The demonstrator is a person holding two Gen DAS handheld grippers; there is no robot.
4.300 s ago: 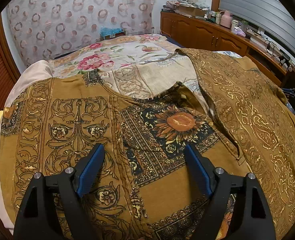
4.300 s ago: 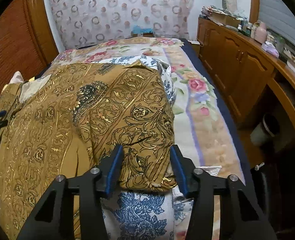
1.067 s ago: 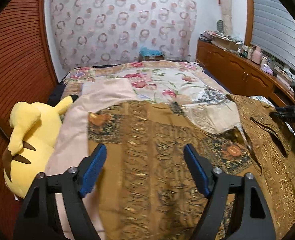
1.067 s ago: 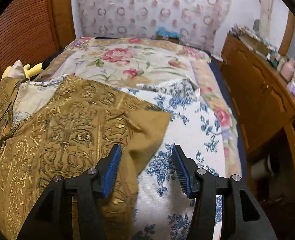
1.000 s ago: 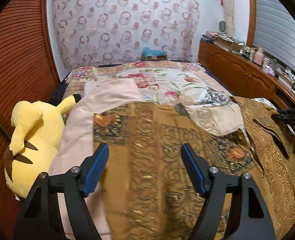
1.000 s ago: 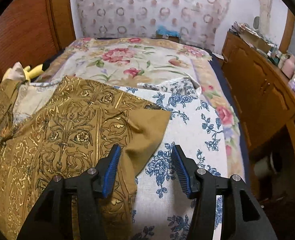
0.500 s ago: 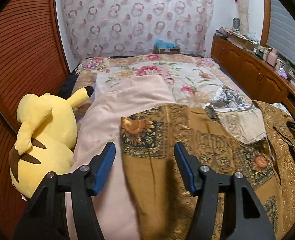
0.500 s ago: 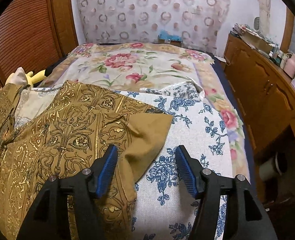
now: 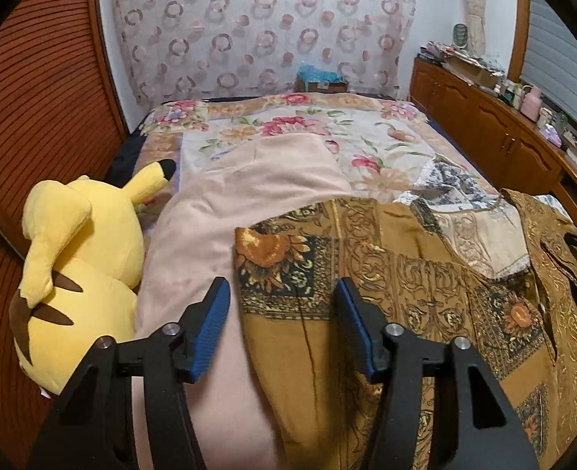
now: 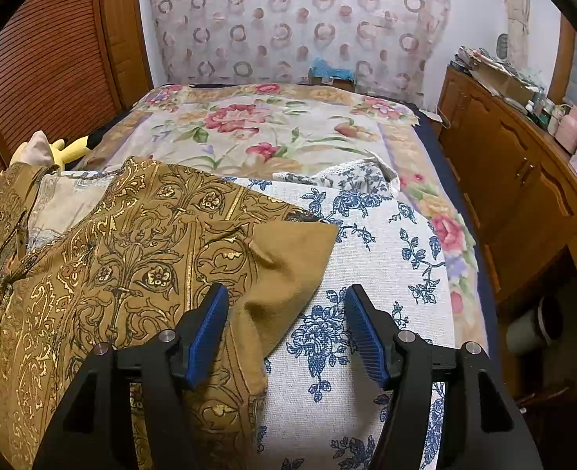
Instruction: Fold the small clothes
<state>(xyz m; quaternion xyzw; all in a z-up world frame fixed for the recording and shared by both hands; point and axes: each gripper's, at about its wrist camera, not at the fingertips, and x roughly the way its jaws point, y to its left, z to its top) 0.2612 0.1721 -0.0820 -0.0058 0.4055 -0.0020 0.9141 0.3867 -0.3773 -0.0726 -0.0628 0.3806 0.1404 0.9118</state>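
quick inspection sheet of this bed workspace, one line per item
surface: bed with floral cover; blue-flowered cloth and beige blanket on it
job's things: brown patterned garment spread flat, one corner turned over
clutter: yellow plush toy beside the blanket
grippers: left gripper closing over the garment's edge, pads not yet on it; right gripper open above the turned corner
cables: nothing seen
surroundings: wooden cabinets, patterned curtain

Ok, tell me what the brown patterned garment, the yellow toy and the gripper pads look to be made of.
Brown patterned garment: thin woven cloth, probably cotton; it creases softly, and the gold print glints like metallic ink. Yellow toy: plush, with a fuzzy matte pile and a rounded stuffed body. Gripper pads: blue, finely ribbed, likely rubber or soft plastic, on black hard-plastic fingers.
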